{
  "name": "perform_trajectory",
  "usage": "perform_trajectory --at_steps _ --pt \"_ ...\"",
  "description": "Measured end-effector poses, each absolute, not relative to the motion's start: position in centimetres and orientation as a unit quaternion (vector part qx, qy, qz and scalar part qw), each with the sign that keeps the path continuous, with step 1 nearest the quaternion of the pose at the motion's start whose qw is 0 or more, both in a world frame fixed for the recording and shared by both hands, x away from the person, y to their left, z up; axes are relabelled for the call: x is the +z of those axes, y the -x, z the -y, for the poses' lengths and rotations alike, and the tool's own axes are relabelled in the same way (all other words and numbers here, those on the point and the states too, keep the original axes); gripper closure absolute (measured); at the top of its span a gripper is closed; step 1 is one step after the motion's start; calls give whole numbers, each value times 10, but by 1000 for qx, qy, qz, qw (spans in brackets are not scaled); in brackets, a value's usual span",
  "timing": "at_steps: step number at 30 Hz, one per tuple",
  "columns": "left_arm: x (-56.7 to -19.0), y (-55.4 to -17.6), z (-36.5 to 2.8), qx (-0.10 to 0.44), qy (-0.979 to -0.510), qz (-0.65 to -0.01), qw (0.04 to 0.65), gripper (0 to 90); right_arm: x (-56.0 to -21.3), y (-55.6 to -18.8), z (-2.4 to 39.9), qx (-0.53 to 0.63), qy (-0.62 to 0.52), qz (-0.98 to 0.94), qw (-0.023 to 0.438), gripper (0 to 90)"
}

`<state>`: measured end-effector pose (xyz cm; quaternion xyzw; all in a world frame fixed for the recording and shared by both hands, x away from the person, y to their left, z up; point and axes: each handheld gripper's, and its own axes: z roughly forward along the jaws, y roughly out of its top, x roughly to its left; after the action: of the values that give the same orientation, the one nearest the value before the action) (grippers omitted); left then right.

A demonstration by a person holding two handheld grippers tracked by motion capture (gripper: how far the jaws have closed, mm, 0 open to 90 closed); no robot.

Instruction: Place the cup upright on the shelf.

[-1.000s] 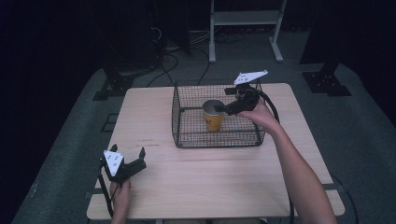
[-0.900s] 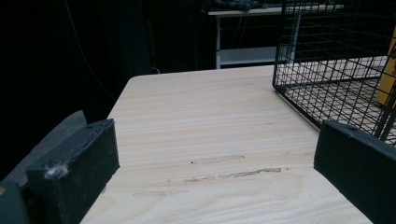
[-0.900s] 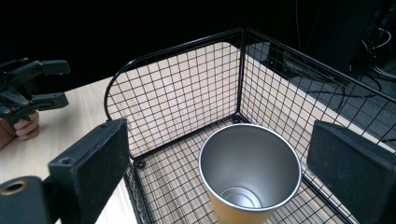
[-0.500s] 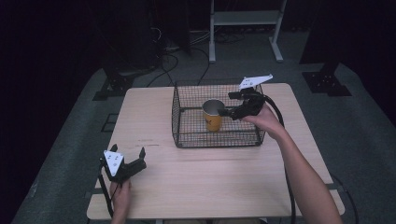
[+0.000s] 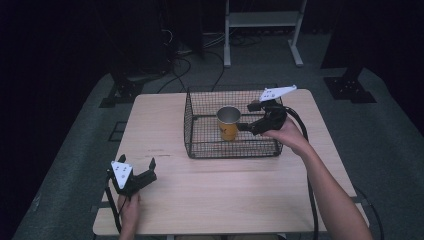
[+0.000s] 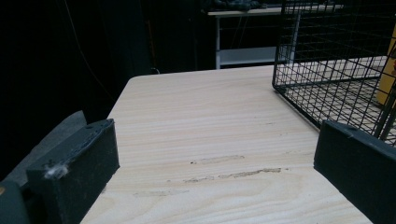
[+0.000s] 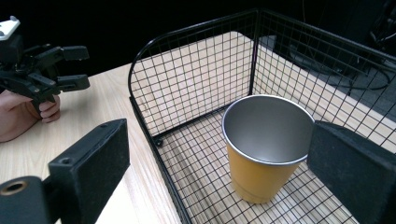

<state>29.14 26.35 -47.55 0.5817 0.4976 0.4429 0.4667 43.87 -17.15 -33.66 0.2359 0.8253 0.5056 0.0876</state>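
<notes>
The orange cup (image 5: 228, 123) stands upright inside the wire basket (image 5: 200, 145) on the bench (image 5: 225, 185). The right gripper (image 5: 246, 117) hangs over the basket's right side, jaws spread, just beside the cup. The left gripper (image 5: 139, 166) rests near the bench's front left corner, jaws spread.

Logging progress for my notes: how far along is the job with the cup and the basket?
Done: the yellow metal cup stands upright inside the black wire basket. In hand: the right gripper hovers open above it, gripping nothing. Left: clearing that arm from the basket; the left gripper sits open at the table's near corner.
</notes>
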Motion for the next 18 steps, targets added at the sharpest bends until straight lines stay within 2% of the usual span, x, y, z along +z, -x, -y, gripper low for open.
perform_trajectory --at_steps 18 --pt "-475 -291 -264 443 -580 -499 467 0 -345 -411 188 515 -233 -821 80 53"
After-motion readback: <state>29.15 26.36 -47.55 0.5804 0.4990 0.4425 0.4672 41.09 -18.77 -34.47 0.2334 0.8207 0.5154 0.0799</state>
